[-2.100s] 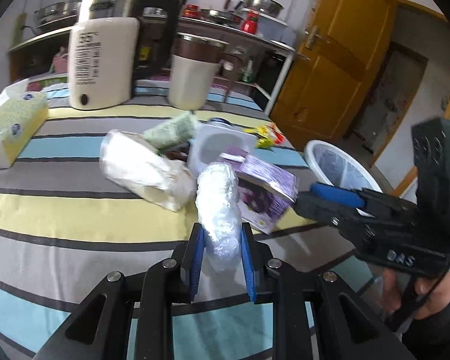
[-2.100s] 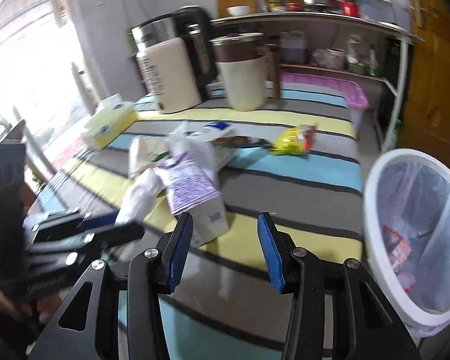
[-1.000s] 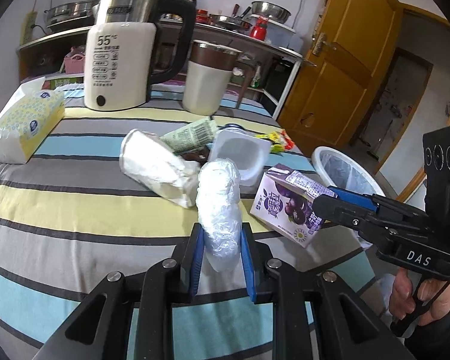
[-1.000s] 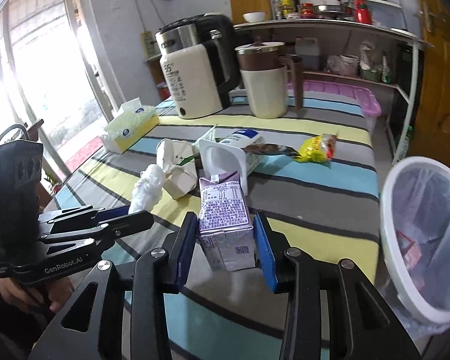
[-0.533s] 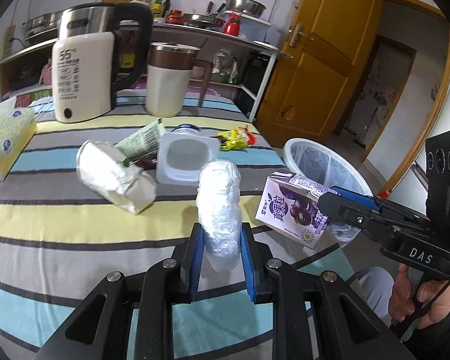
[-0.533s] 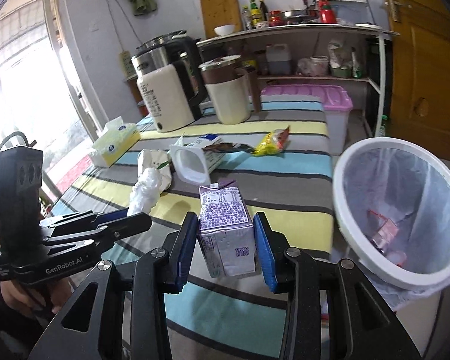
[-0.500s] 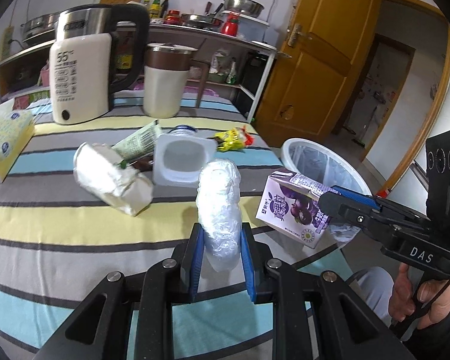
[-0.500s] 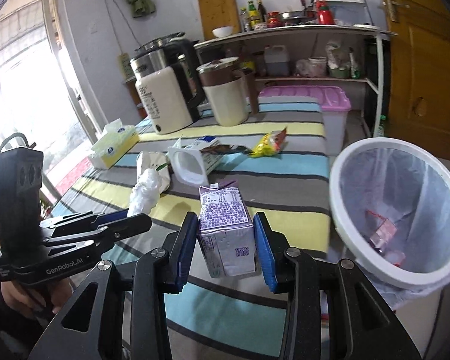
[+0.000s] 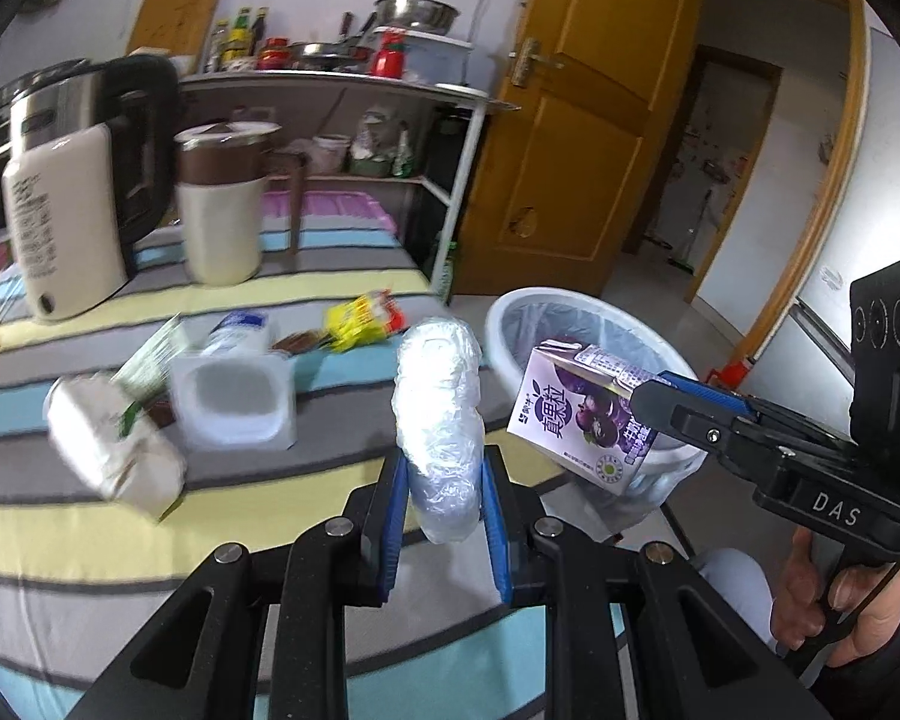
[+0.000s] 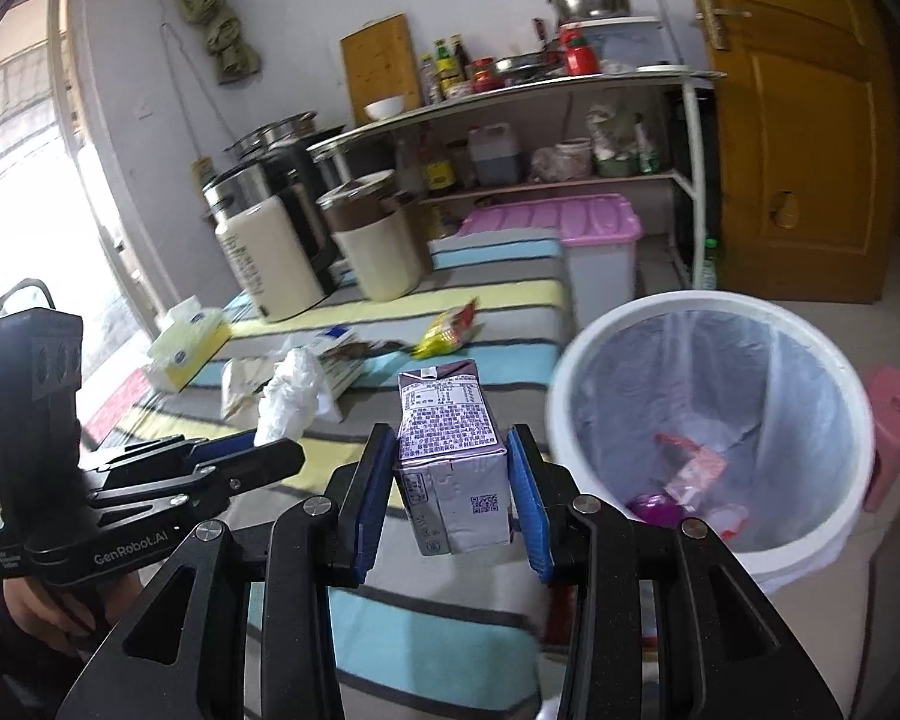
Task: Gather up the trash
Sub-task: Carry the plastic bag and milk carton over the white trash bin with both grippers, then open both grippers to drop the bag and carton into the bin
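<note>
My left gripper (image 9: pixel 441 504) is shut on a crumpled clear plastic wrap (image 9: pixel 439 408) and holds it above the striped table's right edge. My right gripper (image 10: pixel 450 498) is shut on a purple juice carton (image 10: pixel 453 450), held just left of the white trash bin (image 10: pixel 714 324). In the left wrist view the carton (image 9: pixel 582 414) hangs in front of the bin (image 9: pixel 510 312). The bin has a clear liner with some wrappers at the bottom. The wrap also shows in the right wrist view (image 10: pixel 288 396).
On the striped tablecloth (image 9: pixel 90 552) lie a white paper bag (image 9: pixel 114 456), a white plastic tub (image 9: pixel 234 402), a green packet (image 9: pixel 150 360) and a yellow snack wrapper (image 9: pixel 360 318). A kettle (image 9: pixel 66 204) and jug (image 9: pixel 222 204) stand at the back. A pink-lidded box (image 10: pixel 570 228) sits beyond the table.
Both grippers have moved right towards the bin with their loads. The carton is now right next to the bin's rim, and the bin looks larger and closer.
</note>
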`<action>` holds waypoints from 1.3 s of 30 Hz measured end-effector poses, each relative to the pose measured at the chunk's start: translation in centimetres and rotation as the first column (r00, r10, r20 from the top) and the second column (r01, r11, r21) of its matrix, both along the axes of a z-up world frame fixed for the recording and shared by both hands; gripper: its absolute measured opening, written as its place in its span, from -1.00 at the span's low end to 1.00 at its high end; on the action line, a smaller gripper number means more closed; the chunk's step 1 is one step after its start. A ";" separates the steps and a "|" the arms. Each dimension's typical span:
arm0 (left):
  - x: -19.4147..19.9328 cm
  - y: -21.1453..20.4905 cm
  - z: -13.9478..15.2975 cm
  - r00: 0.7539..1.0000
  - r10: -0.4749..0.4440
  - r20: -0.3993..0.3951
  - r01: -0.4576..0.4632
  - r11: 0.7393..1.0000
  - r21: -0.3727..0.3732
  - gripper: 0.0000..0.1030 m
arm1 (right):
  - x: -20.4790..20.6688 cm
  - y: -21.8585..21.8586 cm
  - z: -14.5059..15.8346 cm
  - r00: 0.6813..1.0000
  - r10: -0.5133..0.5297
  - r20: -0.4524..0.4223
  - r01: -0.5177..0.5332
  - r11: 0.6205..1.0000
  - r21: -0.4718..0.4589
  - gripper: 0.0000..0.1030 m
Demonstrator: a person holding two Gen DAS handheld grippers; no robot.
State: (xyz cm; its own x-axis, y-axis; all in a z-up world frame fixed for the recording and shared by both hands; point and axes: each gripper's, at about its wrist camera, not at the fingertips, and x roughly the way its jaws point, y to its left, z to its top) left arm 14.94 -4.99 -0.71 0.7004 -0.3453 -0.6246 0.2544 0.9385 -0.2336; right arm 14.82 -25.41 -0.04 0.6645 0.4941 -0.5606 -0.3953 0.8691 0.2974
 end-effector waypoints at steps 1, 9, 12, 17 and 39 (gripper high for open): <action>0.3 -0.5 0.1 1.000 -0.011 0.005 0.011 1.000 0.001 -0.53 | 0.1 -0.7 0.0 1.000 -0.017 0.001 0.017 1.000 0.001 -0.24; 2.9 -5.1 0.4 0.995 -0.097 0.013 0.097 0.995 -0.002 -0.53 | 0.8 -6.0 0.1 0.988 -0.154 -0.001 0.154 0.988 0.004 -0.24; 3.9 -6.7 0.3 0.992 -0.125 0.009 0.125 0.992 0.000 -0.53 | 1.0 -7.3 -0.2 0.983 -0.186 -0.007 0.186 0.983 0.001 -0.24; 5.5 -9.0 -0.1 0.986 -0.168 -0.003 0.168 0.986 0.005 -0.53 | 1.6 -8.5 -1.0 0.975 -0.222 -0.021 0.222 0.975 -0.016 -0.24; 10.1 -13.0 -3.4 0.964 -0.241 -0.113 0.243 0.970 -0.003 -0.51 | 3.9 -9.9 -3.7 0.960 -0.268 -0.080 0.262 0.962 -0.077 -0.23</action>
